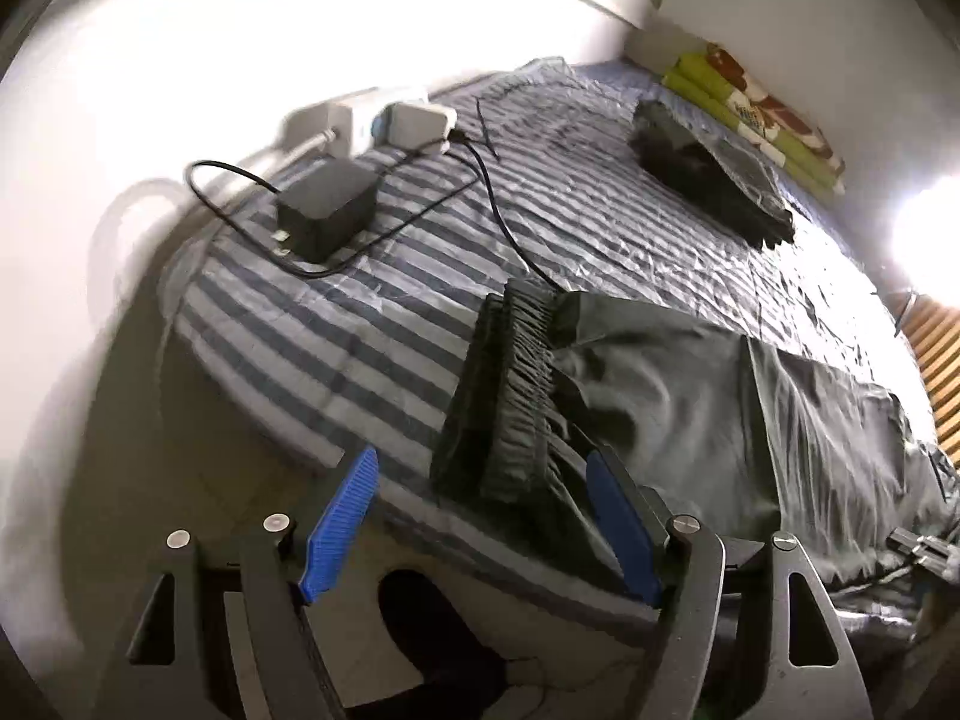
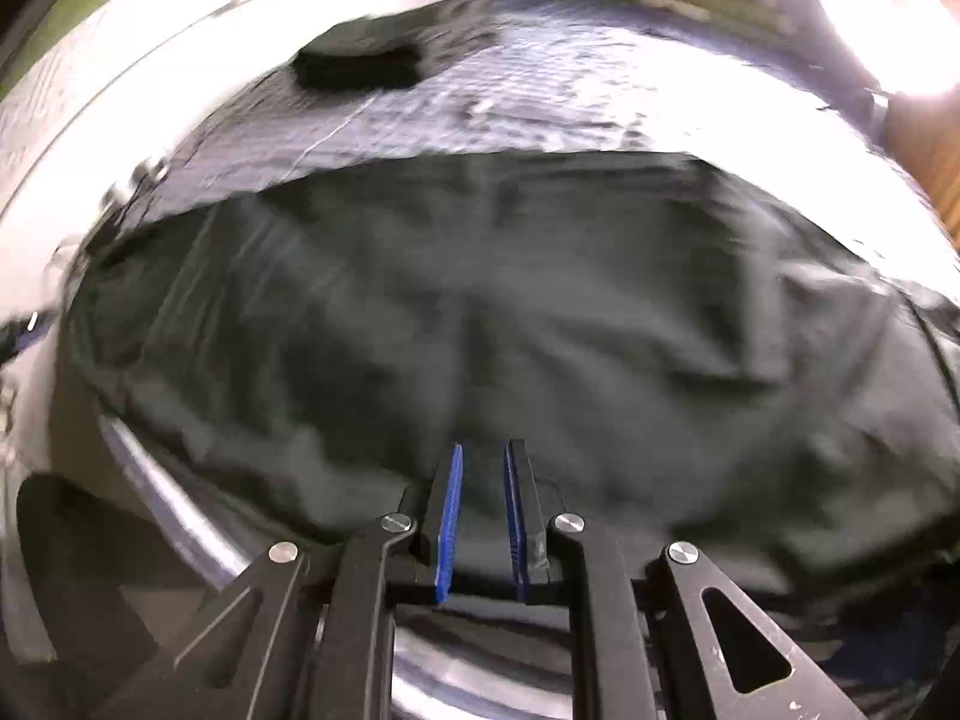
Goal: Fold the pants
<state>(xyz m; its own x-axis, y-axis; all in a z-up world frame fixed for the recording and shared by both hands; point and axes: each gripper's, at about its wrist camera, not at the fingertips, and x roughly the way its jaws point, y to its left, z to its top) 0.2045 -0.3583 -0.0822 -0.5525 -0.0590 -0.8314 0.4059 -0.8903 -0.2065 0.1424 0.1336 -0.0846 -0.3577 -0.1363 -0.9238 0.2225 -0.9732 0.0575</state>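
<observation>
Dark grey pants lie spread across my striped bed cover, waistband leftward. My left gripper hovers wide open, empty, beside the waistband; my right gripper, nearly closed, whether pinching cloth I cannot tell.

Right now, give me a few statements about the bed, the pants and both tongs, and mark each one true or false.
1. The left tongs are wide open. True.
2. The pants lie on a plain white sheet. False: they lie on a striped bedcover.
3. A black power adapter with a cable sits on the bedcover. True.
4. The right tongs are spread as wide as the left. False: their blue pads are nearly closed, with only a narrow gap over the dark fabric; whether they pinch it is unclear.
5. The far side of the bed is bare. False: a dark folded garment lies there, beside a green floral pillow.
</observation>
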